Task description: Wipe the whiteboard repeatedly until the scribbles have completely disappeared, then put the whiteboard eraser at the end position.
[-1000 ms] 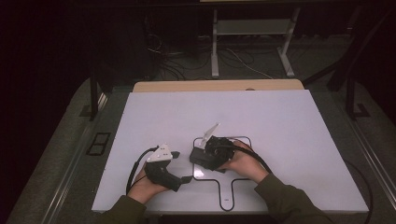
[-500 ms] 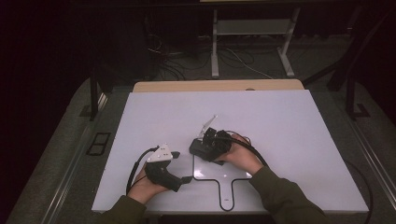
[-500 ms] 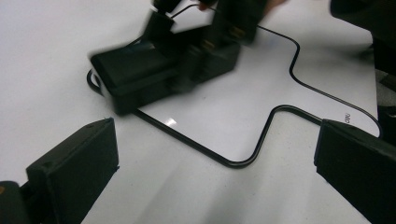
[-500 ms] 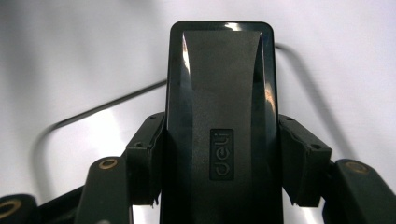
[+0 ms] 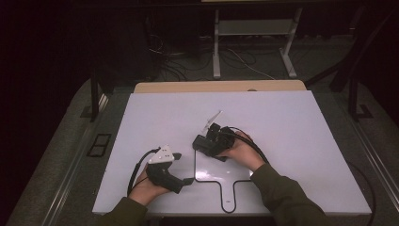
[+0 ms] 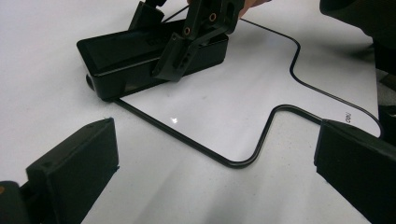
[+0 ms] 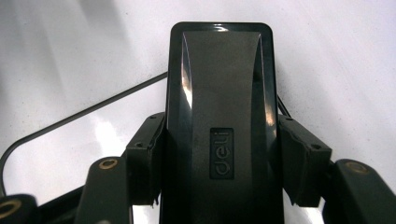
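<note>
Between the jaws of the right gripper (image 7: pixel 219 186) sits a black box (image 7: pixel 219 107) marked "deli", clamped on both long sides, resting on the white table (image 5: pixel 282 122) by a black outline (image 6: pixel 243 161). The left gripper (image 6: pixel 210 163), nearby, has its jaws spread wide, grasping nothing.

A lab-like room: white board (image 5: pixel 282 122) on a table, loose floor cables (image 5: pixel 188 56), metal stand legs (image 5: pixel 216 42).
</note>
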The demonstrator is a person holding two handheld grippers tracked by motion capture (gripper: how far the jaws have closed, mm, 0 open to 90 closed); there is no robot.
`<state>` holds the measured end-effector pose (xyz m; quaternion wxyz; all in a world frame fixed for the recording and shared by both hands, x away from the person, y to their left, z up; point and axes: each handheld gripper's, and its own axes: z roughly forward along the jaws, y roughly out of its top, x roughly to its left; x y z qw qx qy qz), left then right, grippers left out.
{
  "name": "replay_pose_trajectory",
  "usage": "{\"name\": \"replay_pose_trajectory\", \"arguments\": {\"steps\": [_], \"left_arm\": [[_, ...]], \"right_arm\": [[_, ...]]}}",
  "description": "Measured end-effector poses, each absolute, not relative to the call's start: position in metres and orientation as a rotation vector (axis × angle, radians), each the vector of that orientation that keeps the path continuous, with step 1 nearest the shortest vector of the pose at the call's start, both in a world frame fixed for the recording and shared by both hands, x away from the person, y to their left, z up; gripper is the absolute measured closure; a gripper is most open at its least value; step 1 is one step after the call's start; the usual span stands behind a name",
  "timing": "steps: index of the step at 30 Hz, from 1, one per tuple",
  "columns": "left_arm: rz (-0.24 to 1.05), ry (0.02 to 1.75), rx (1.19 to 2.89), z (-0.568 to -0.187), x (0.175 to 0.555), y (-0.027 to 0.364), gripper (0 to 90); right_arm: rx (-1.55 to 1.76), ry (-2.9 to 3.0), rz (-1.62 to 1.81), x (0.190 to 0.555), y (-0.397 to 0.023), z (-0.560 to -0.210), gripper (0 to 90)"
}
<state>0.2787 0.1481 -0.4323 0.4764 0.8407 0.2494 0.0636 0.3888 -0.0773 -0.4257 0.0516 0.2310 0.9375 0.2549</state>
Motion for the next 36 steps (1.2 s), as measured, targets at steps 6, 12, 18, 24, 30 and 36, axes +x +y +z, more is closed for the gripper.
{"name": "replay_pose_trajectory", "arguments": {"steps": [6,12,18,24,30,36], "left_arm": [[0.158,0.604,2.056,-0.432,0.279,0.148,0.0],[0.158,0.604,2.054,-0.432,0.279,0.148,0.0],[0.158,0.604,2.049,-0.432,0.279,0.148,0.0],[0.16,0.609,2.05,-0.431,0.278,0.149,0.0],[0.161,0.605,2.059,-0.433,0.278,0.147,0.0],[0.163,0.601,2.054,-0.432,0.277,0.148,0.0]], "right_arm": [[0.694,2.828,0.85,0.381,-0.083,-0.413,38.8],[0.761,2.773,0.899,0.393,-0.098,-0.393,38.9],[0.867,2.716,0.905,0.418,-0.112,-0.383,38.9],[0.987,2.664,0.871,0.448,-0.126,-0.385,38.9],[1.049,2.635,0.853,0.477,-0.133,-0.394,38.8],[1.097,2.629,0.834,0.5,-0.133,-0.409,38.7]]}}
